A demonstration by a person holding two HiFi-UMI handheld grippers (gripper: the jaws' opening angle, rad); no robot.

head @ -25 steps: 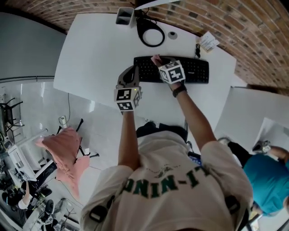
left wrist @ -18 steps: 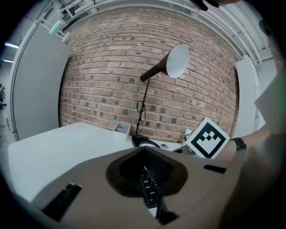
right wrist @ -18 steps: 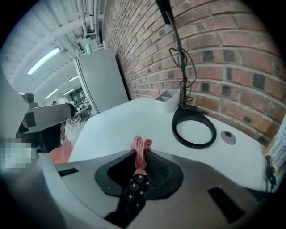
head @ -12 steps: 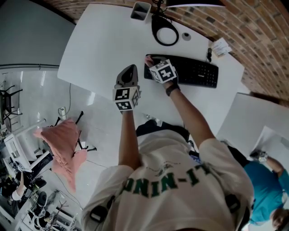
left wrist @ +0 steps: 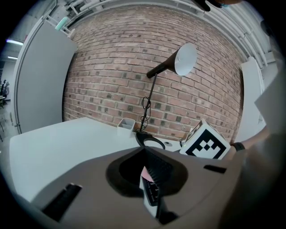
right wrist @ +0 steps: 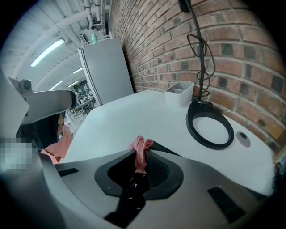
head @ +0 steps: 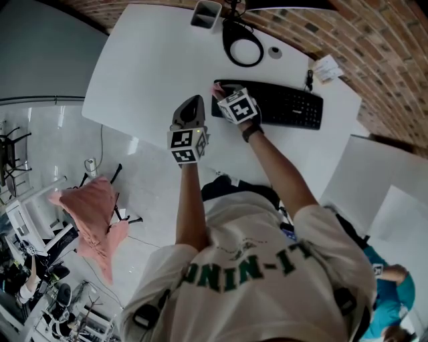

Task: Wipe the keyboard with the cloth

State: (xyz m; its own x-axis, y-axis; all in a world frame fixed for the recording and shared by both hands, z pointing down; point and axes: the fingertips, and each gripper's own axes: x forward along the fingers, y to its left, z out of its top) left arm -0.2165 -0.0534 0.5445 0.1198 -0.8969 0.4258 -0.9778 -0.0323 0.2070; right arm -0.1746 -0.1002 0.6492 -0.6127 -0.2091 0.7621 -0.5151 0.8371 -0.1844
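We've slid the right gripper (head: 226, 94), clamping the cloth (head: 217, 87), to the nine o'clock end of the keyboard (head: 287, 107); left gripper (head: 191, 107) closed, empty, kept clear

One white bench (head: 147, 73) carries one black keyboard (head: 284, 105), one pink knitted cloth (head: 218, 89), one white rectangular cup (head: 205, 13), one black desk lamp (left wrist: 185, 58) (one white shade, one ring-shaped base), one small grey round disc (head: 274, 53) and one white paper card (head: 326, 68). There are two grey claws, a left claw (head: 190, 107) and a right claw (head: 223, 95). One pink garment (head: 93, 217) hangs above the floor. Two people show: one in a white T-shirt (head: 254, 267), one in a teal top (head: 391, 294)
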